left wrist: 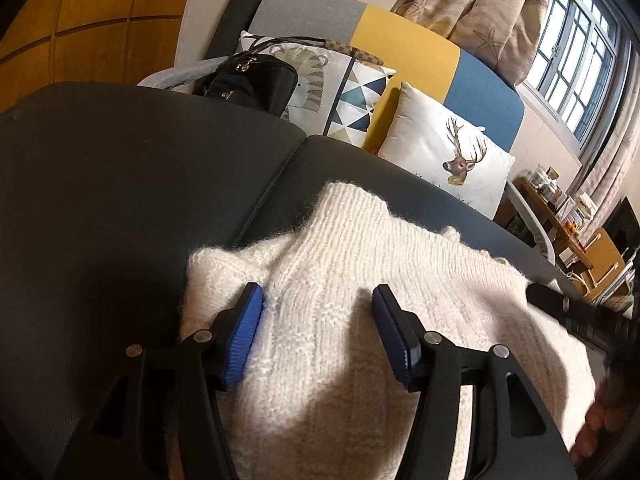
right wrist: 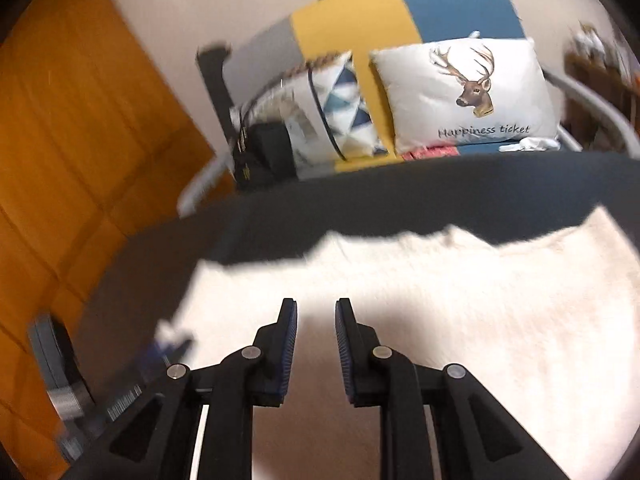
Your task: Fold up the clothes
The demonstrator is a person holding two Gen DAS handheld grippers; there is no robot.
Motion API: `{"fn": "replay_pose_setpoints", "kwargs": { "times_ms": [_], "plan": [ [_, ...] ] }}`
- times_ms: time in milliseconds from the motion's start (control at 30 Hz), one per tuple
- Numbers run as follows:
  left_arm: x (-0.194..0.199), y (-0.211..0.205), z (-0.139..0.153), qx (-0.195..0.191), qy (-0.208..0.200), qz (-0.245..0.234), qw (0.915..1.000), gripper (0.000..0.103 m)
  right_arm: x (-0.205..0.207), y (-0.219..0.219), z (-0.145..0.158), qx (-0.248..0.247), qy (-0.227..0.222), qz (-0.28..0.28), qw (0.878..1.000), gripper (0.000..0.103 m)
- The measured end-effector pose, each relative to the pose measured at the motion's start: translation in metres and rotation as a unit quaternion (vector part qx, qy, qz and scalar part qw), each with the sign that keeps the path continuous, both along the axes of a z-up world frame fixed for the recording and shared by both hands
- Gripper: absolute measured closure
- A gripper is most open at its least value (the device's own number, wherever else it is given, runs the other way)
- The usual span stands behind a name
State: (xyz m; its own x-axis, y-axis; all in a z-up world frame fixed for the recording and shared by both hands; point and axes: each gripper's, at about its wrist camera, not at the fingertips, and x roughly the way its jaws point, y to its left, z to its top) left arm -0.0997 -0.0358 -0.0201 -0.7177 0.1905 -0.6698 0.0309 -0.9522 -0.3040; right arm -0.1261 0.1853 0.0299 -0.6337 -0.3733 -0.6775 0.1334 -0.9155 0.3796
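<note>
the left gripper stands spread astride a ridge of the cream sweater; the right gripper hangs narrowly parted, holding nothing; pinch that ridge squarely before lifting.

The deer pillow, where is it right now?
The deer pillow leans on the sofa's blue back, right of the triangle pillow, beyond the dark table where the white sweater lies.

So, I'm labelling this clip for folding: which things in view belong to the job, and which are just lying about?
Job: white knit sweater; left tongs; right tongs.
Lying about: deer cushion; triangle-pattern cushion; black handbag.
</note>
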Motion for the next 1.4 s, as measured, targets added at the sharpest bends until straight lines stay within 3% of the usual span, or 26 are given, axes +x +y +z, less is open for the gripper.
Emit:
{"fn": "replay_pose_setpoints", "kwargs": {
  "times_ms": [133, 333, 467, 600, 667, 733, 933, 1000, 1133, 1233, 1400],
  "plan": [
    [-0.001, 0.002, 0.000, -0.007, -0.001, 0.001, 1.0000, 0.043, -0.002, -0.015, -0.022, 0.052, -0.053, 0.048, 0.996, 0.089],
    [-0.002, 0.003, 0.000, -0.015, -0.002, 0.003, 0.9999, 0.043, -0.038, -0.032, -0.038, 0.118, -0.043, 0.024, 0.992, 0.096],
    [-0.002, 0.005, -0.001, -0.021, -0.004, 0.006, 0.9998, 0.042, -0.059, -0.034, -0.039, 0.110, -0.050, 0.005, 0.993, 0.095],
    [-0.003, 0.005, -0.001, -0.023, -0.004, 0.004, 0.9997, 0.041, -0.051, -0.002, -0.023, 0.018, -0.030, -0.017, 0.999, 0.092],
    [-0.003, 0.006, -0.001, -0.025, -0.005, 0.004, 0.9997, 0.041, -0.046, 0.011, -0.014, 0.039, -0.008, -0.036, 0.999, 0.092],
    [-0.004, 0.007, -0.001, -0.027, -0.005, 0.004, 0.9996, 0.041, -0.039, 0.030, -0.013, 0.098, -0.006, -0.067, 0.993, 0.092],
    [-0.005, 0.009, -0.001, -0.038, -0.008, 0.001, 0.9993, 0.039, -0.032, 0.124, -0.052, 0.174, -0.079, -0.170, 0.967, 0.090],
    [-0.006, 0.012, 0.000, -0.045, -0.010, -0.001, 0.9989, 0.038, -0.023, 0.149, -0.055, 0.120, -0.058, -0.158, 0.978, 0.091],
    [-0.006, 0.013, 0.000, -0.052, -0.011, -0.003, 0.9986, 0.036, -0.015, 0.164, -0.057, 0.060, -0.048, -0.153, 0.985, 0.091],
    [-0.005, 0.013, 0.001, -0.052, -0.010, -0.005, 0.9986, 0.036, -0.007, 0.162, -0.056, 0.071, -0.045, -0.154, 0.984, 0.091],
    [0.000, 0.022, 0.002, -0.077, -0.013, -0.028, 0.9965, 0.034, 0.014, 0.138, -0.054, 0.149, -0.051, -0.145, 0.977, 0.091]
  ]
}}
